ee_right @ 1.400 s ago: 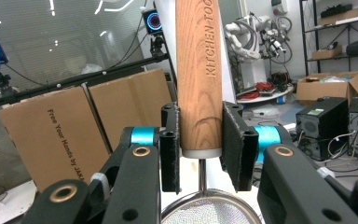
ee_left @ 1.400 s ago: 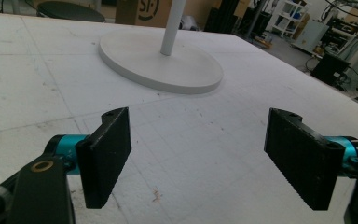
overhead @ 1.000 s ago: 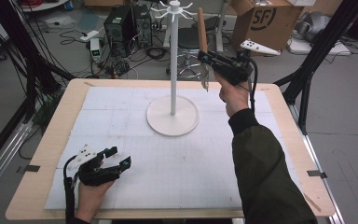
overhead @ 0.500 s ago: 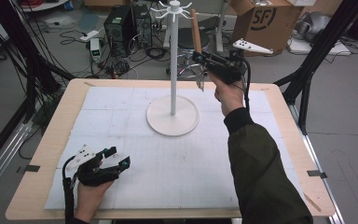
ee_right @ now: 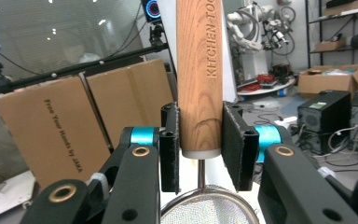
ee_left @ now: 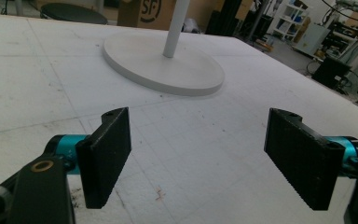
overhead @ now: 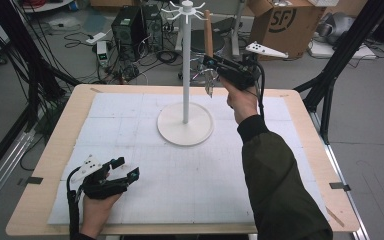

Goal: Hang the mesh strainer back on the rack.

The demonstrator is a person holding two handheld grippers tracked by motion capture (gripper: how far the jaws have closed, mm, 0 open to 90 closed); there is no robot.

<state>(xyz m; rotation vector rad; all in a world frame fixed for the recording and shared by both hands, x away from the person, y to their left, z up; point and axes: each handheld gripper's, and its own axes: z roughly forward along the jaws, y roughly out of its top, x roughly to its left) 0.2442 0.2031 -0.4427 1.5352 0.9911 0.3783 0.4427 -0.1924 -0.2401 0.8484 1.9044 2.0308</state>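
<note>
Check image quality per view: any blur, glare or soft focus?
High view: even light, soft overall, no glare on the white mat. Left gripper view: black pads sharp, stand base slightly soft. Right gripper view: wooden handle crisp with readable lettering, mesh strainer at the bottom edge, background bright and hazy.

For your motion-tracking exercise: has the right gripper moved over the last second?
Yes. The right gripper, clamped on the strainer's wooden handle, has shifted left, closer to the white stand's pole, in the high view.
</note>
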